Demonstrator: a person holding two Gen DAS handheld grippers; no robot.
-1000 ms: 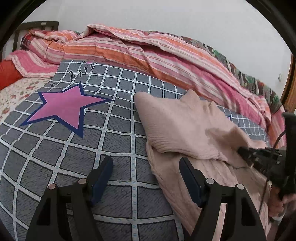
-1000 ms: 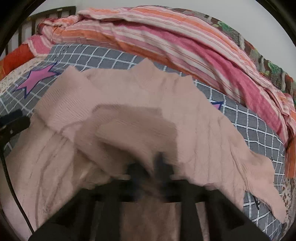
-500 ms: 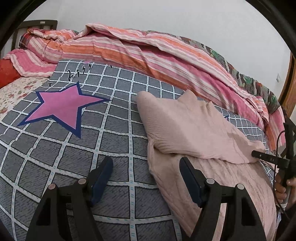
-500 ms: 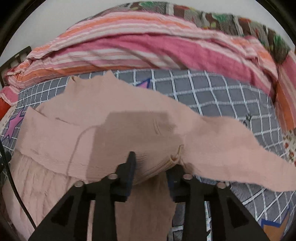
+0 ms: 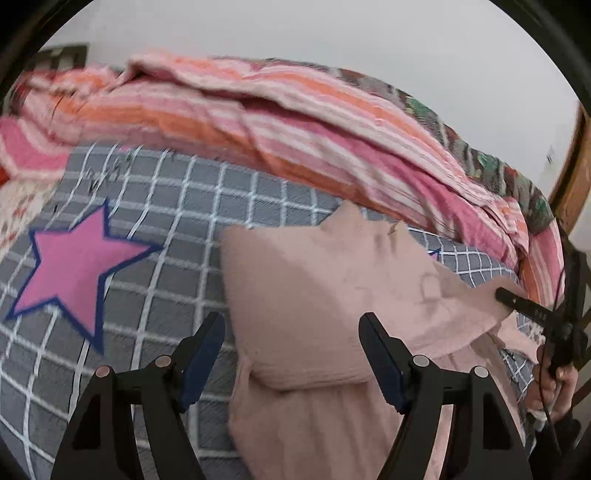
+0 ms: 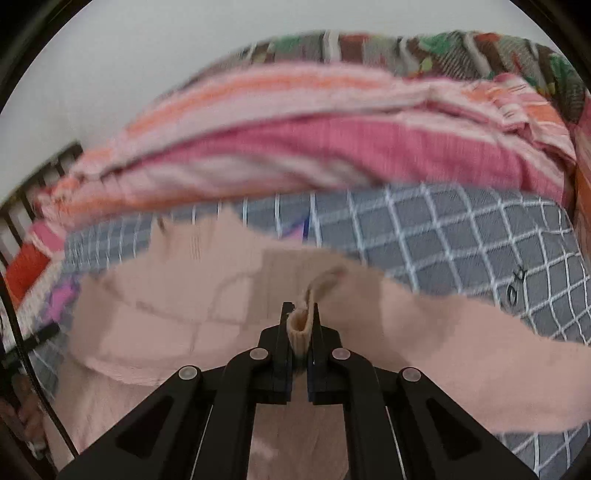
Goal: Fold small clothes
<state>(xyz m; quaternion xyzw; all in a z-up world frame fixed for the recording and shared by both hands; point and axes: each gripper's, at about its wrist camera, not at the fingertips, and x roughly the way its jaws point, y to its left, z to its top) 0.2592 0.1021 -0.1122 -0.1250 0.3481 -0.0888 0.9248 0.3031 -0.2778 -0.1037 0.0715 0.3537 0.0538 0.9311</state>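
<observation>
Pink knit garment (image 5: 314, 295) lies on the grey checked bedcover (image 5: 177, 221) directly ahead of both grippers; right gripper (image 6: 300, 325) is clamped on its ribbed cuff (image 6: 300, 330), left gripper (image 5: 291, 343) stands apart, holding nothing.

Left gripper (image 5: 291, 354) hangs with jaws wide apart — right gripper (image 6: 300, 325) clamped tight, angled downward.

I'm working in what looks like a home bedroom: a bed spread with a grey checked cover (image 5: 177, 206) bearing a pink star (image 5: 74, 269), a striped pink-and-orange quilt (image 5: 295, 125) heaped against a plain wall (image 5: 332, 33), possibly a dark slatted headboard (image 6: 33, 195).
</observation>
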